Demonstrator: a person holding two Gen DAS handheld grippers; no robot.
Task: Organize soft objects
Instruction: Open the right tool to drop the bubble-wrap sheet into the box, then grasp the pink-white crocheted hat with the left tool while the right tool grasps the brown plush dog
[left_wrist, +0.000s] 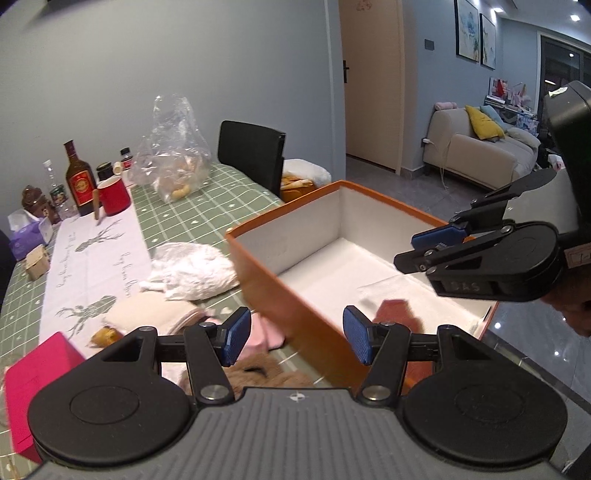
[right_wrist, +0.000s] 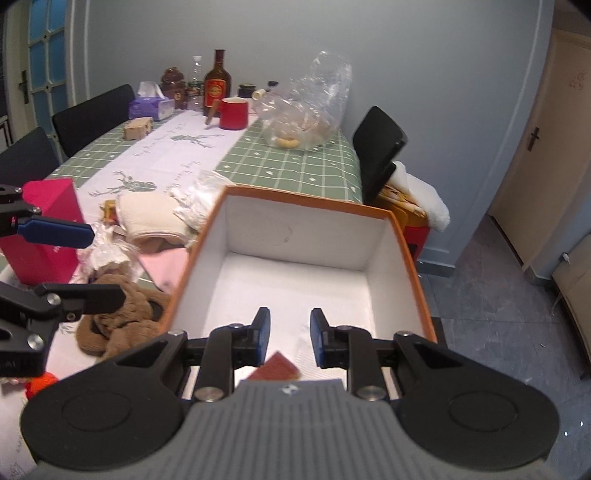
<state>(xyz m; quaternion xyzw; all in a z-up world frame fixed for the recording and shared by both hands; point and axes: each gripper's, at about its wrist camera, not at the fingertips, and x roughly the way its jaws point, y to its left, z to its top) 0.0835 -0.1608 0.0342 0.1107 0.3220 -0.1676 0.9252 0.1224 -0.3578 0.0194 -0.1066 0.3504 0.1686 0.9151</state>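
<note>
An orange box (left_wrist: 258, 280) with a white inside stands at the table's near edge; it also shows in the right wrist view (right_wrist: 410, 251). A brick-red soft piece (left_wrist: 395, 314) lies on its floor, also seen in the right wrist view (right_wrist: 277, 367). My left gripper (left_wrist: 297, 338) is open and empty over the box's near wall. My right gripper (right_wrist: 288, 334) is open and empty above the red piece. A brown plush toy (right_wrist: 122, 314), a pink cloth (right_wrist: 166, 266), a cream folded cloth (right_wrist: 151, 216) and a white crumpled bag (left_wrist: 195, 269) lie left of the box.
A magenta box (right_wrist: 48, 236) stands at the left. A red mug (right_wrist: 233, 112), bottles (right_wrist: 217, 83), a tissue pack (right_wrist: 149, 107) and a clear plastic bag (right_wrist: 310, 107) stand at the far end. Black chairs (right_wrist: 376, 155) flank the table. An orange knitted thing (right_wrist: 40, 384) lies near left.
</note>
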